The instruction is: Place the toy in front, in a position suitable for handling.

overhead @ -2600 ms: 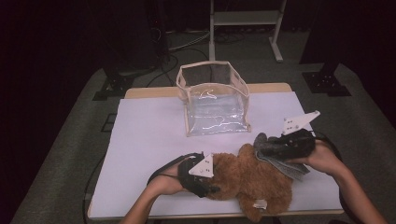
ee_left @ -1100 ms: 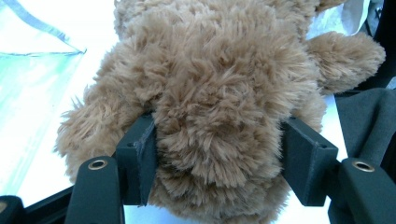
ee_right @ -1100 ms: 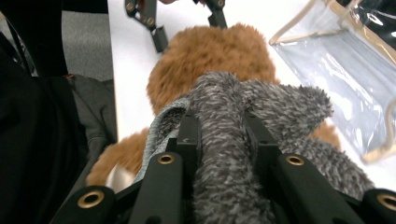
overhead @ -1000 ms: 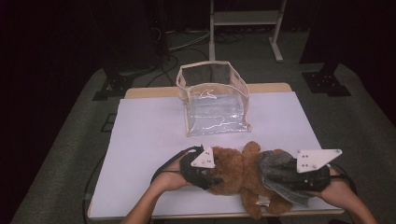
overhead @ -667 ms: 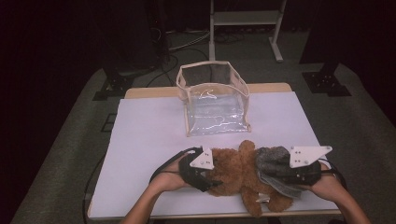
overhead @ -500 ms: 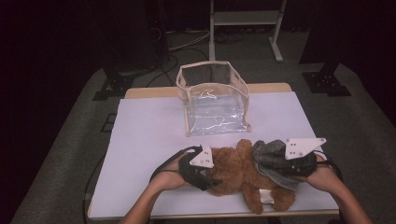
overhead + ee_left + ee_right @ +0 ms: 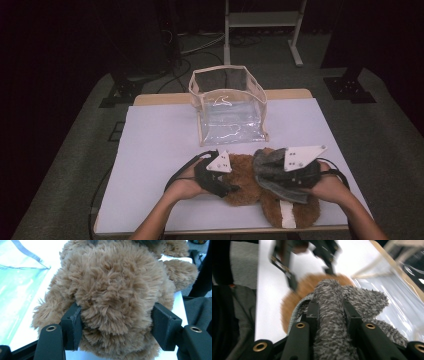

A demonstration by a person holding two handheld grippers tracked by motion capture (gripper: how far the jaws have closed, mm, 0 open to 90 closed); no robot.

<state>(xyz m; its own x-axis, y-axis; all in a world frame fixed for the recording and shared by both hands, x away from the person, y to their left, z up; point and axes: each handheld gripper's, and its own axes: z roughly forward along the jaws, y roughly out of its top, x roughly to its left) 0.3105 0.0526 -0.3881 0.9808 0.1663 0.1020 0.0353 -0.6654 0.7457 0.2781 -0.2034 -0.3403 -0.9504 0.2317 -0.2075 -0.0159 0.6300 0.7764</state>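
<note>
A brown teddy bear (image 7: pixel 245 184) lies near the table's front edge, a white tag (image 7: pixel 286 220) on its lower part. My left gripper (image 7: pixel 229 189) is shut on the bear's fluffy head (image 7: pixel 112 290), with both pads (image 7: pixel 72 326) pressed into the fur and the left gripper (image 7: pixel 117 326) coming from the bear's left. A grey knitted cloth (image 7: pixel 272 167) is draped over the bear. My right gripper (image 7: pixel 262 172) is shut on a fold of this cloth (image 7: pixel 332 315), right gripper (image 7: pixel 330 307), and brown fur (image 7: pixel 299 292) shows under it.
A clear plastic bag with beige trim (image 7: pixel 227 102) stands open just beyond the bear, close on the right in the right gripper view (image 7: pixel 387 280). The white table (image 7: pixel 160 150) has free room at the left. A metal stand and cables are on the dark floor behind.
My right gripper has moved left and slightly away from the front edge, pulling the grey cloth further over the bear. The left gripper has kept still on the bear.
</note>
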